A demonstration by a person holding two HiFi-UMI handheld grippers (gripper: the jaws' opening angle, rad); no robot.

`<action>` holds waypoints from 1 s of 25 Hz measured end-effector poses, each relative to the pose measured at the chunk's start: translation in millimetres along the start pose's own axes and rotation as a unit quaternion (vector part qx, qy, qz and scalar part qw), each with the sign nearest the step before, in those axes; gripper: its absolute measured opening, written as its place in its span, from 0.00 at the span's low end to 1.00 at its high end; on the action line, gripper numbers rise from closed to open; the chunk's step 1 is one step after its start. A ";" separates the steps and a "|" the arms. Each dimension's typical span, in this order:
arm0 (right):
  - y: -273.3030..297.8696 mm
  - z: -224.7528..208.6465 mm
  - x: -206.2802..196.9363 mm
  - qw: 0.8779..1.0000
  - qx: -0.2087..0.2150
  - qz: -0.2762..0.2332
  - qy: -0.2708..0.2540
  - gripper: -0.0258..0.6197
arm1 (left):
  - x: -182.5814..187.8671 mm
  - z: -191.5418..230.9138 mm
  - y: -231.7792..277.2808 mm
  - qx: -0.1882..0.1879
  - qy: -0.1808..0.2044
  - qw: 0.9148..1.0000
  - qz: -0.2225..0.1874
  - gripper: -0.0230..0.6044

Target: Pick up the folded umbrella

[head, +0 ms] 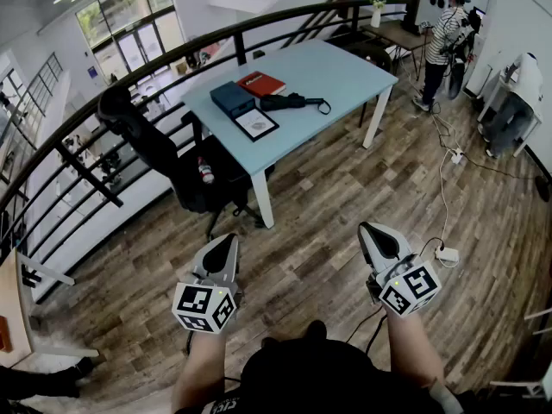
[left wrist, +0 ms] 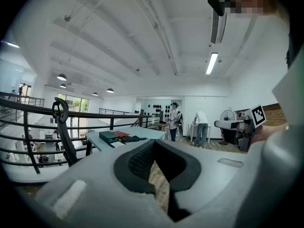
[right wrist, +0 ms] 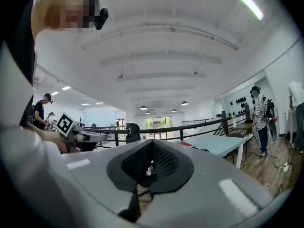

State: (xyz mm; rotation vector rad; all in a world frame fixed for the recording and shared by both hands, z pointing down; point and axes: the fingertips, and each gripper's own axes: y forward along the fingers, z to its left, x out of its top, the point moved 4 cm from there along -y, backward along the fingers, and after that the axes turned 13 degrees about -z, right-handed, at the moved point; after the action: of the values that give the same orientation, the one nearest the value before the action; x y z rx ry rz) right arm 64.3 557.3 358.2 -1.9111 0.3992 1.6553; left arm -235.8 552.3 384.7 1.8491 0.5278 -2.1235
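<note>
The folded black umbrella (head: 289,102) lies on the light blue table (head: 345,76) across the room, its strap loop trailing to the right. It sits between a red book (head: 260,84) and a framed sheet (head: 256,124), next to a dark teal box (head: 233,97). My left gripper (head: 226,240) and right gripper (head: 369,229) are held low over the wooden floor, well short of the table. Both are shut and hold nothing. The left gripper view shows its jaws (left wrist: 154,151) closed, with the umbrella (left wrist: 134,138) small in the distance. The right gripper (right wrist: 152,152) points past the table's corner (right wrist: 223,144).
A black office chair (head: 185,166) stands at the table's near left corner, beside a curved black railing (head: 129,80). A power strip (head: 447,254) and cables lie on the floor at right. A person in a striped shirt (head: 444,41) stands at a far desk.
</note>
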 end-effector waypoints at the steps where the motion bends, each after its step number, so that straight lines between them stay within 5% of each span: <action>1: -1.5 -2.6 -0.1 1.000 -0.002 0.000 0.001 0.04 | -0.9 -1.8 1.5 -0.001 0.000 1.000 0.001 0.04; 25: -55.5 -87.8 -29.6 0.995 0.003 0.033 0.095 0.04 | -41.9 -95.3 85.1 -0.050 0.013 0.998 0.040 0.04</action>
State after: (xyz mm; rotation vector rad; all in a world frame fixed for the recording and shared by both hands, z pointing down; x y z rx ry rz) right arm 160.7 544.7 405.4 -2.0791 0.5483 1.5159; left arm -108.0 517.2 407.3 1.8139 0.5458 -1.9892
